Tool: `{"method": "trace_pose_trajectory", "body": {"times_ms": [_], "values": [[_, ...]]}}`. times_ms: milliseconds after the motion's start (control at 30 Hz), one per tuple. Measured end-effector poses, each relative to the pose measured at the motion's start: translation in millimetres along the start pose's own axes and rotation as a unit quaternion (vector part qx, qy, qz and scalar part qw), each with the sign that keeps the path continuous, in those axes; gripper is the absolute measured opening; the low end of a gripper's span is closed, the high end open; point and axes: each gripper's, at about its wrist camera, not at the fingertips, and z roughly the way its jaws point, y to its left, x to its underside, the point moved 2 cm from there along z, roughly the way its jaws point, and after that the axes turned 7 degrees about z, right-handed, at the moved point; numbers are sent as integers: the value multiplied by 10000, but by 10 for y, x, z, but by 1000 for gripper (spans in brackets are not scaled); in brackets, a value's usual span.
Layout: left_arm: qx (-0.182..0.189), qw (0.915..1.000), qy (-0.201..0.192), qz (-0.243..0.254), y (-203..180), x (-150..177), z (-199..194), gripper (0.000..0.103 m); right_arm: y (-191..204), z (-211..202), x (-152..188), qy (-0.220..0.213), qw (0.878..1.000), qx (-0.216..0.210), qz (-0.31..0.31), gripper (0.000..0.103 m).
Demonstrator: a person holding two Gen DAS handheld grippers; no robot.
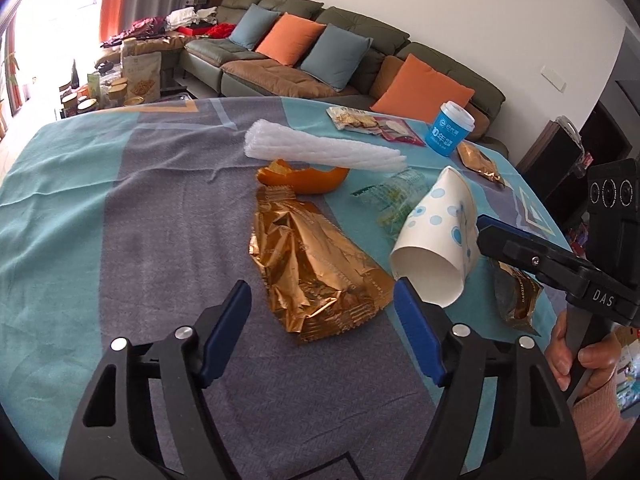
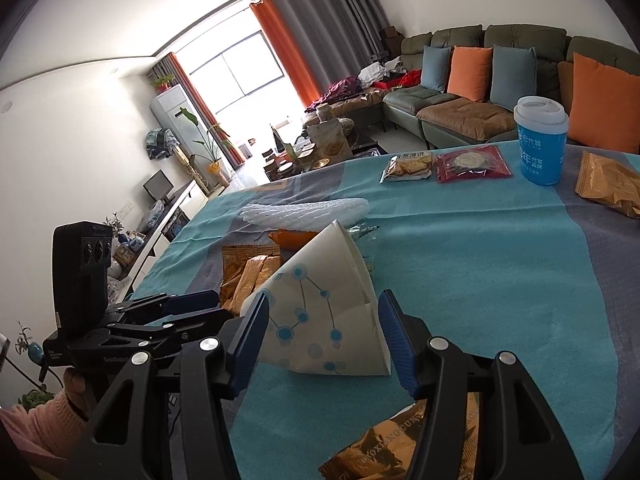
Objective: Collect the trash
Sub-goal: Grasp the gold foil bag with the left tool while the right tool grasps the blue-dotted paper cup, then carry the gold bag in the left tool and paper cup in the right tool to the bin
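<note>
A crumpled gold wrapper [image 1: 316, 264] lies on the blue-grey tablecloth [image 1: 140, 200]. My left gripper [image 1: 320, 286] hovers open just short of it, its near end between the fingertips and untouched. My right gripper [image 2: 324, 300] is shut on a flattened white paper cup with blue dots [image 2: 320, 320], tilted off the cloth; in the left wrist view that cup [image 1: 436, 232] hangs beside the gold wrapper. Behind the wrapper are an orange peel [image 1: 300, 178], a white foam net [image 1: 320, 150] and a clear plastic wrapper [image 1: 392, 196].
A smaller gold wrapper [image 2: 400, 448] lies under my right gripper. Farther back stand a lidded blue cup [image 2: 540, 148], a cracker packet [image 2: 408, 168], a red packet [image 2: 472, 164] and another gold wrapper [image 2: 608, 184]. A sofa [image 1: 280, 76] runs behind the table.
</note>
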Motion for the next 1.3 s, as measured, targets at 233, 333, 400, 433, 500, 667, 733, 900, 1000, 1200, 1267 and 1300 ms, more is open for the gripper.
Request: {"method": "trace_pose_trajectory", "body": {"times_ms": [233,333,400,433,500,667,733,900,1000,1200,1267,1300], "values": [[41,9999,119,-26,0,-1,70,54,50,-38,74,66,9999,-81,-55,35],[145,9997,152,-89,21,2,84,36,65,-54,111,119,9997,-191,-61,20],[173,9997,138,-106,25,1,81,34,94,-62,138,137,9996,-216,-117,17],[162,9998,129,-84,18,2,78,32,108,-62,147,132,9996,-203,-154,14],[181,9997,141,-83,12,9,79,17,129,-78,162,122,9995,-236,-169,11],[205,9997,119,-97,15,38,60,13,173,-183,154,-21,9994,-293,-203,6],[234,9996,69,-114,21,46,25,10,174,-218,148,-47,9993,-299,-196,6],[224,9997,-56,-51,21,60,-93,4,130,-244,153,-59,9995,-284,-100,6],[169,9998,-143,-32,27,69,-177,4,113,-252,158,-59,9996,-280,-63,6],[95,9995,-300,-47,52,134,-389,4,106,-281,169,-136,9991,-401,28,2],[38,9993,-372,-69,80,169,-494,4,127,-299,162,-173,9988,-452,39,2],[22,9992,-401,-76,94,191,-537,4,142,-303,155,-187,9987,-476,25,2]]}}
